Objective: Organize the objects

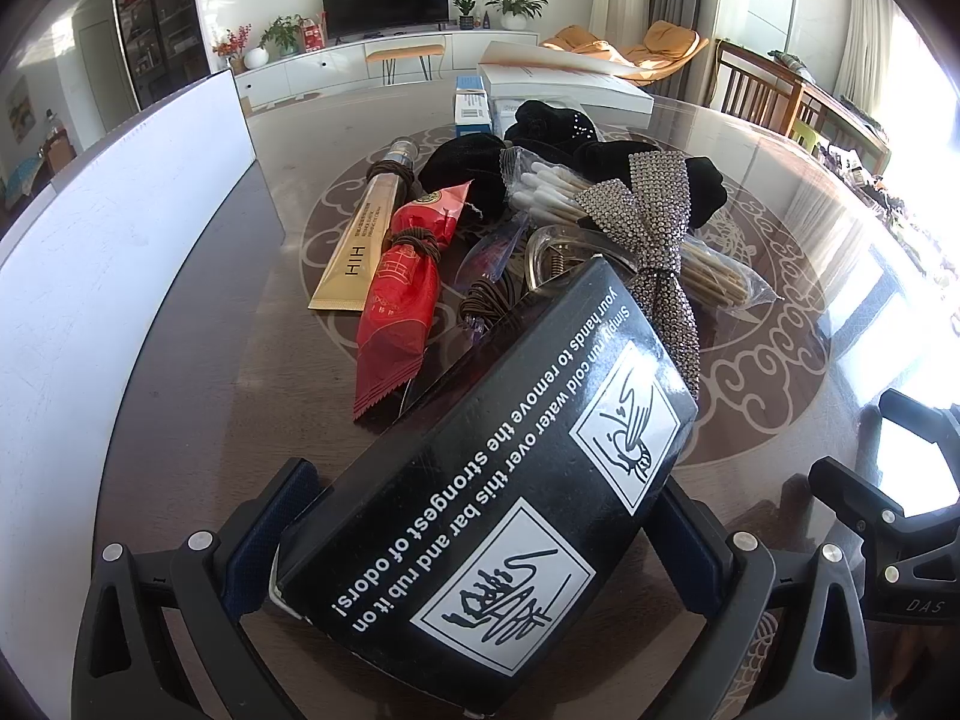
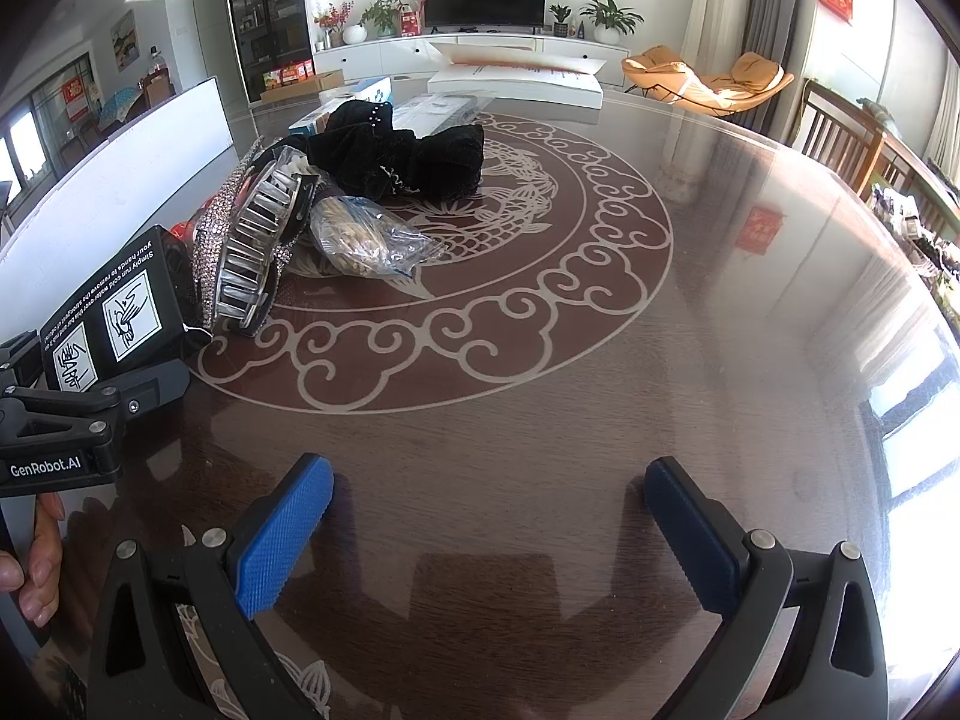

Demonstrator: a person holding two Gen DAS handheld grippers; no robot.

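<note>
My left gripper is shut on a black box with white print, held tilted just above the table; it also shows in the right wrist view. Beyond it lies a pile: a red packet, a gold tube, a bag of cotton swabs, a rhinestone bow, black scrunchies and brown hair ties. My right gripper is open and empty over bare table, right of the pile. The rhinestone clip and swab bag lie to its left.
A white bin wall stands along the left. White flat boxes and a blue-white carton sit at the table's far side. The glass-topped round table has a swirl pattern. Wooden chairs stand at right.
</note>
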